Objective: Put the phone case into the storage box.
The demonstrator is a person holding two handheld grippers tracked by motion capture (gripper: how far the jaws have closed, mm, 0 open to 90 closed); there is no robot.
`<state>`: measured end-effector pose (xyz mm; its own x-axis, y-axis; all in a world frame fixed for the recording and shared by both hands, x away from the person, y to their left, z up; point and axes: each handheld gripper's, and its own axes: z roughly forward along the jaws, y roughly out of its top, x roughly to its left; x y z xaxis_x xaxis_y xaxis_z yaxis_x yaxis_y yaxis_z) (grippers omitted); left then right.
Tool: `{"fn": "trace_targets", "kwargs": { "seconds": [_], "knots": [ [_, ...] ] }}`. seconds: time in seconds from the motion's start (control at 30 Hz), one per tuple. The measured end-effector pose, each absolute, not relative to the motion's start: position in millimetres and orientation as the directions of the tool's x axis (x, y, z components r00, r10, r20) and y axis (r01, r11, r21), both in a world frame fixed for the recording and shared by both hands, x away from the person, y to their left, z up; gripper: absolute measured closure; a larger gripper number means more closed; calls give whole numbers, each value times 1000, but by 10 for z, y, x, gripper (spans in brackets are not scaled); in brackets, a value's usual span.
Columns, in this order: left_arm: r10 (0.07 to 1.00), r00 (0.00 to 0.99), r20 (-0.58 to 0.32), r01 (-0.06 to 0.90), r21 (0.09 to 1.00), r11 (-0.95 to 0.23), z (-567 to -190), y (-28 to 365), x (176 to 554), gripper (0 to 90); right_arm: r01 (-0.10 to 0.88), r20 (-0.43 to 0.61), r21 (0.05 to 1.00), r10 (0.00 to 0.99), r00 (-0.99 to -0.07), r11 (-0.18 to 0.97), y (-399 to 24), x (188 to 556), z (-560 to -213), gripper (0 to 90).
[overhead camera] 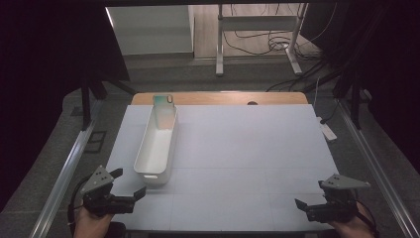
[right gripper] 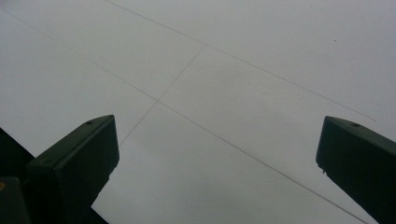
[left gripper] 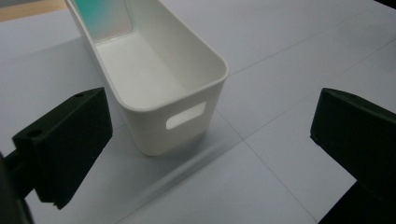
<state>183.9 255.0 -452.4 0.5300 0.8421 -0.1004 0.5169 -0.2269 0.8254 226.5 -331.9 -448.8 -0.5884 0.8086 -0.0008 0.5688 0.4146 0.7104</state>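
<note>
A long, narrow white plastic bin (overhead camera: 157,144) with a cut-out handle slot in its near end lies lengthwise on the left part of the pale grey table mat (overhead camera: 247,153), its far end reaching toward the wooden table edge (overhead camera: 218,97); inside it, leaning against the far end wall, stands a flat teal-tinted rectangular object (overhead camera: 164,110), possibly a phone or a card, too small to tell which; the left gripper (overhead camera: 128,184) sits at the near left corner of the mat, just beside the bin's near end but apart from it, its jaws spread wide and empty; in the left gripper view the bin's handle slot (left gripper: 185,115) lies between the two black jaws and a little ahead of them; the right gripper (overhead camera: 306,207) rests at the near right corner, well apart from the bin, likewise wide open and holding nothing, with bare mat (right gripper: 224,93) ahead of it. As a judgement, the main risk lies in the bin being light and empty-looking; a jaw nudging its end wall before closing would likely slide or skew it across the smooth mat; a grip on the thin rim at one end alone could let the long body sag or twist; any jolt might tip the leaning teal object flat onto the bin floor.
</note>
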Motion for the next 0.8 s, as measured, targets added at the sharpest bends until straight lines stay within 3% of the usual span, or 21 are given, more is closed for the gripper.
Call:
{"fn": "trace_targets", "kwargs": {
  "seconds": [0.8],
  "knots": [
    [856, 508, -96, 561, 791, -244, -4638, 2564, 1658, 0, 569, -5, 707, 808, -589, 420, -3311, 2264, -4489, 0]
  ]
}}
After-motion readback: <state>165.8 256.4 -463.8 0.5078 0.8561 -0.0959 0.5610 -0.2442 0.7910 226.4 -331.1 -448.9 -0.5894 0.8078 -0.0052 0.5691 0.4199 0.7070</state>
